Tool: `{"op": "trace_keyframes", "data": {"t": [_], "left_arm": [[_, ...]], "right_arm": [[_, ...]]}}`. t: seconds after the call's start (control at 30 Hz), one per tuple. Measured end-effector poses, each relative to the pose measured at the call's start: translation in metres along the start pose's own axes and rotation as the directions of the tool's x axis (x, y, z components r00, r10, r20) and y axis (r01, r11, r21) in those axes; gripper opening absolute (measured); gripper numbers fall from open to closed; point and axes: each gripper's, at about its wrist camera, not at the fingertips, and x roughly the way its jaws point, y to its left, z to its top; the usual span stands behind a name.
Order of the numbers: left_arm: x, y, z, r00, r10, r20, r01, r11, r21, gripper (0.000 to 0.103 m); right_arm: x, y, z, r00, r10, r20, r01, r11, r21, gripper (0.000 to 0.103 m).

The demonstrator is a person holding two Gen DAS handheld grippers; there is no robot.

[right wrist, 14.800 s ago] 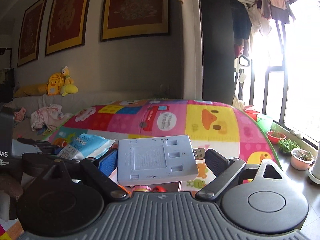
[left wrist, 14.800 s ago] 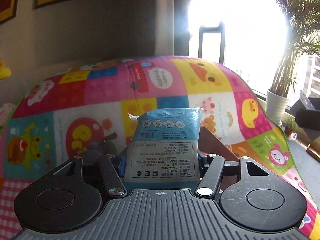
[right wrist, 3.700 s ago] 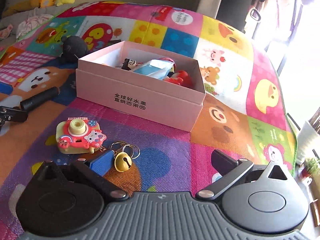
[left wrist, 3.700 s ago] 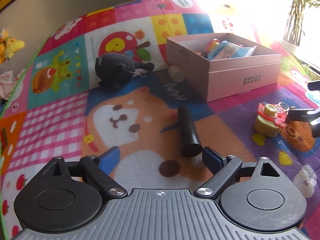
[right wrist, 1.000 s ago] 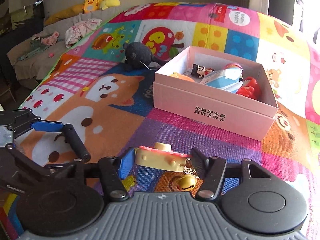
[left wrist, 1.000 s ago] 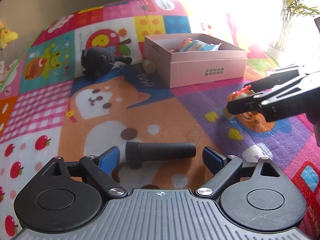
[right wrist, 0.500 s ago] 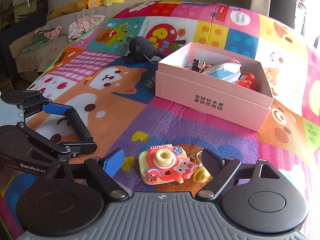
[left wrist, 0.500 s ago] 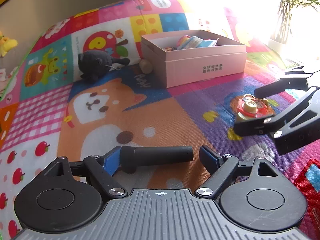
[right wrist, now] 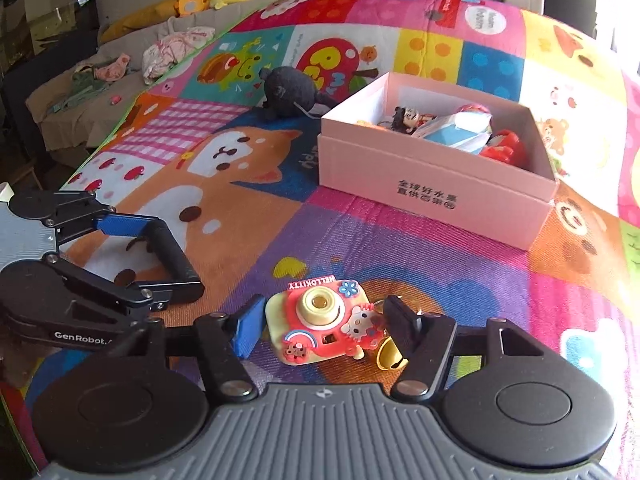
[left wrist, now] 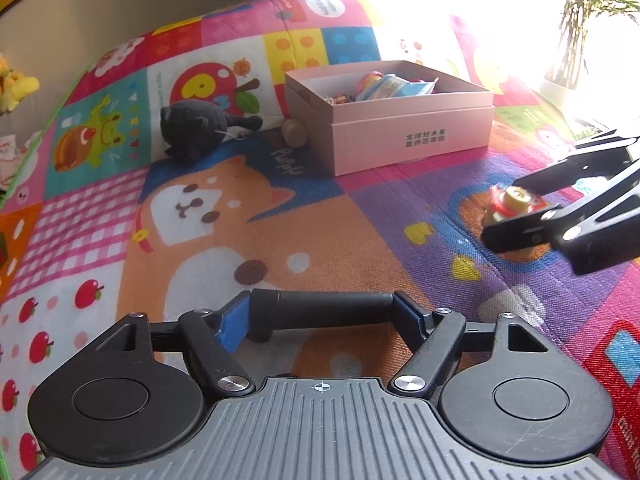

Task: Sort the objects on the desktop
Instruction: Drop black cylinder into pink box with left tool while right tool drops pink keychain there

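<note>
Now both your tools have just been closing: the left tool (left wrist: 322, 314) clamps the black cylinder (left wrist: 320, 310) endwise on the play mat (left wrist: 360, 216), while the right tool (right wrist: 320, 326) brackets the toy camera (right wrist: 324, 326), seemingly touching; the pink box (right wrist: 436, 192) comes next.

Sunlit window (left wrist: 460, 8) glare, grey sofa (right wrist: 80, 92) behind.

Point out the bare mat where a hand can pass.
Open: the mat between the toy camera and the pink box, and the dog print below the black plush. The box is crowded.
</note>
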Motion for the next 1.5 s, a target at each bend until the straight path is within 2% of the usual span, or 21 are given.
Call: {"op": "trace_keyframes", "data": {"t": [0.1, 0.23, 0.33, 0.43, 0.53, 0.63, 0.7, 0.8, 0.9, 0.97, 1.17, 1.4, 1.5], "left_arm": [[-0.016, -0.004, 0.009, 0.999, -0.026, 0.036, 0.025, 0.999, 0.026, 0.079], [-0.042, -0.010, 0.044, 0.989, -0.028, 0.148, 0.016, 0.997, 0.079, 0.079], [-0.054, -0.014, 0.083, 0.969, -0.016, 0.245, -0.009, 0.995, 0.101, 0.079], [-0.047, -0.020, 0.118, 0.948, -0.008, 0.318, -0.032, 0.992, 0.122, 0.079], [-0.020, -0.021, 0.148, 0.944, -0.026, 0.328, -0.005, 0.996, 0.093, 0.079], [0.018, -0.016, 0.168, 0.947, -0.044, 0.317, 0.039, 0.999, 0.023, 0.079], [0.045, -0.012, 0.176, 0.952, -0.053, 0.300, 0.061, 0.998, -0.015, 0.079], [0.077, -0.010, 0.178, 0.955, -0.057, 0.290, 0.065, 0.998, -0.018, 0.081], [0.093, -0.004, 0.170, 0.963, -0.066, 0.263, 0.078, 0.996, -0.036, 0.092], [0.092, 0.005, 0.159, 0.962, -0.078, 0.261, 0.097, 0.993, -0.062, 0.096], [0.066, 0.039, 0.112, 0.966, -0.062, 0.249, 0.102, 0.984, -0.149, 0.100], [0.050, 0.070, 0.062, 0.980, 0.031, 0.198, 0.001, 0.987, -0.162, 0.102], [0.045, 0.089, 0.049, 0.979, 0.064, 0.193, -0.022, 0.977, -0.213, 0.103]], "right_arm": [[-0.025, -0.007, 0.001, 0.999, -0.009, 0.049, 0.008, 1.000, 0.016, 0.064], [-0.076, -0.029, 0.020, 0.983, -0.044, 0.179, 0.031, 0.997, 0.078, 0.064], [-0.118, -0.054, 0.048, 0.953, -0.051, 0.298, 0.003, 0.987, 0.160, 0.064], [-0.146, -0.072, 0.072, 0.910, -0.088, 0.405, 0.001, 0.978, 0.210, 0.064], [-0.157, -0.082, 0.088, 0.871, -0.141, 0.470, 0.030, 0.971, 0.236, 0.064], [-0.153, -0.086, 0.096, 0.855, -0.161, 0.493, 0.052, 0.972, 0.228, 0.064], [-0.143, -0.089, 0.102, 0.860, -0.159, 0.485, 0.056, 0.974, 0.220, 0.064], [-0.129, -0.093, 0.109, 0.875, -0.152, 0.459, 0.059, 0.975, 0.212, 0.064], [-0.109, -0.096, 0.117, 0.889, -0.151, 0.431, 0.060, 0.974, 0.218, 0.064], [-0.093, -0.098, 0.124, 0.899, -0.147, 0.412, 0.053, 0.972, 0.230, 0.064], [-0.034, -0.099, 0.155, 0.935, -0.109, 0.336, 0.019, 0.966, 0.259, 0.065], [0.047, -0.100, 0.195, 0.971, -0.099, 0.219, 0.027, 0.950, 0.312, 0.065], [0.071, -0.101, 0.203, 0.982, -0.107, 0.155, 0.049, 0.941, 0.335, 0.066]]}}
